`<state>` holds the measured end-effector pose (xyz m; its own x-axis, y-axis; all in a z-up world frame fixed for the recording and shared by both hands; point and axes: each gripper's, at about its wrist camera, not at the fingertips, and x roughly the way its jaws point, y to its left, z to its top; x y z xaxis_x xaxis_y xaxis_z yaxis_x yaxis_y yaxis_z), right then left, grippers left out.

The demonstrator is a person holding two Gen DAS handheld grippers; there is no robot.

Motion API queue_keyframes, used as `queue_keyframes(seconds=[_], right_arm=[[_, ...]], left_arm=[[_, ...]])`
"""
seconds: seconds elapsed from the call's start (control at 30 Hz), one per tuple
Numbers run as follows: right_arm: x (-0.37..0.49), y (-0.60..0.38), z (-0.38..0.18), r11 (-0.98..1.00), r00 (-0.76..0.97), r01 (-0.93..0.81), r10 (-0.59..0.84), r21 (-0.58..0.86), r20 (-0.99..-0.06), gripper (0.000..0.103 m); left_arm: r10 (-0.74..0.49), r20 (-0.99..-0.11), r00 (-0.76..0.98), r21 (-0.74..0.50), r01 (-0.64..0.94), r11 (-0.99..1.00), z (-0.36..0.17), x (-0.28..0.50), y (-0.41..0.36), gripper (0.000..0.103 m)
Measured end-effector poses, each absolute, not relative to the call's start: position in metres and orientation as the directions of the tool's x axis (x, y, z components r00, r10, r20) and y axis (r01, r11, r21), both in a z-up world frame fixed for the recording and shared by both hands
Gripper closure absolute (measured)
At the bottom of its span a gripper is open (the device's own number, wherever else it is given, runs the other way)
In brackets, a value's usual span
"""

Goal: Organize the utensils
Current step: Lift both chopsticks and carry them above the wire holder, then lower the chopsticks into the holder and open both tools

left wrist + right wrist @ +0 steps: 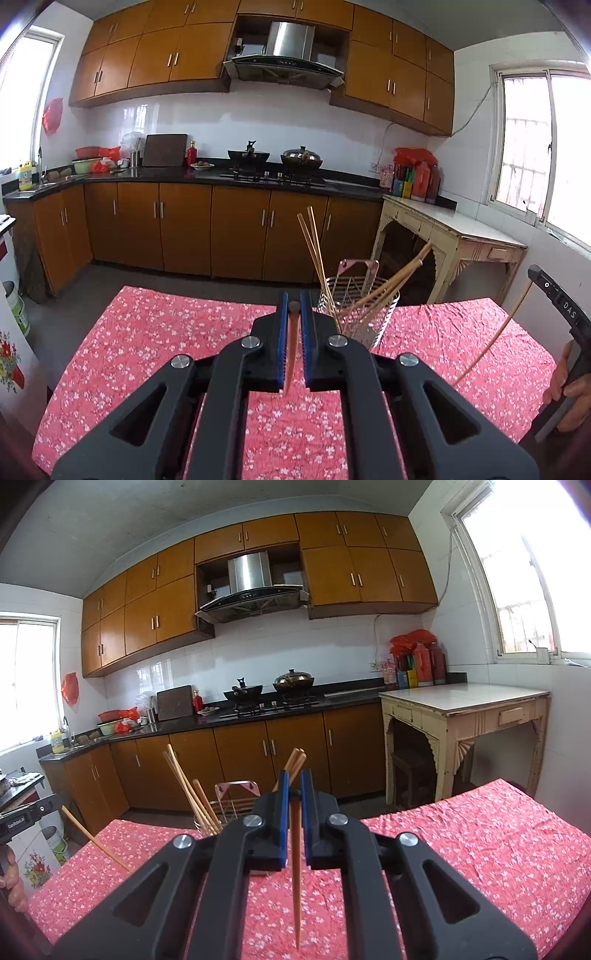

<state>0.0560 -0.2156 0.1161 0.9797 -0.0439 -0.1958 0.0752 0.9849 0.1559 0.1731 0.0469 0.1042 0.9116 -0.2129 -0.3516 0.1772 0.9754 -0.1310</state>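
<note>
A wire utensil holder (358, 310) stands at the far edge of the table and holds several wooden chopsticks (316, 254); it also shows in the right wrist view (231, 808). My left gripper (294, 306) is shut on a chopstick (291, 354), held above the table just left of the holder. My right gripper (293, 792) is shut on another chopstick (296, 878), its tip hanging down toward the cloth, close in front of the holder. The right gripper (561, 314) with its chopstick (491, 339) shows in the left wrist view; the left gripper (26, 814) shows at the right view's left edge.
A red floral cloth (166, 332) covers the table. Beyond it are brown kitchen cabinets (184, 229), a counter with a stove (273, 177), and a cream side table (465, 705) at the right. A white appliance (11, 332) stands left of the table.
</note>
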Motion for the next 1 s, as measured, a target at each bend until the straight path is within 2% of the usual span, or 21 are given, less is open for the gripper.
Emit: queue_keyframes(seconds=[0.63,1.0], right_arm=[[0.099,-0.219,0.143,0.98,0.984,0.025,0.01,0.198,-0.176,0.096],[0.131,-0.223,0.21,0.976,0.997,0.005,0.01,0.217,-0.071,0.096]], left_arm=[[-0.228,-0.324,0.918,-0.1,0.207,0.973,0.134,0.199,0.038,0.096],[-0.267,-0.245,0.932,-0.098,0.251,0.963,0.194,0.22,0.019,0.096]])
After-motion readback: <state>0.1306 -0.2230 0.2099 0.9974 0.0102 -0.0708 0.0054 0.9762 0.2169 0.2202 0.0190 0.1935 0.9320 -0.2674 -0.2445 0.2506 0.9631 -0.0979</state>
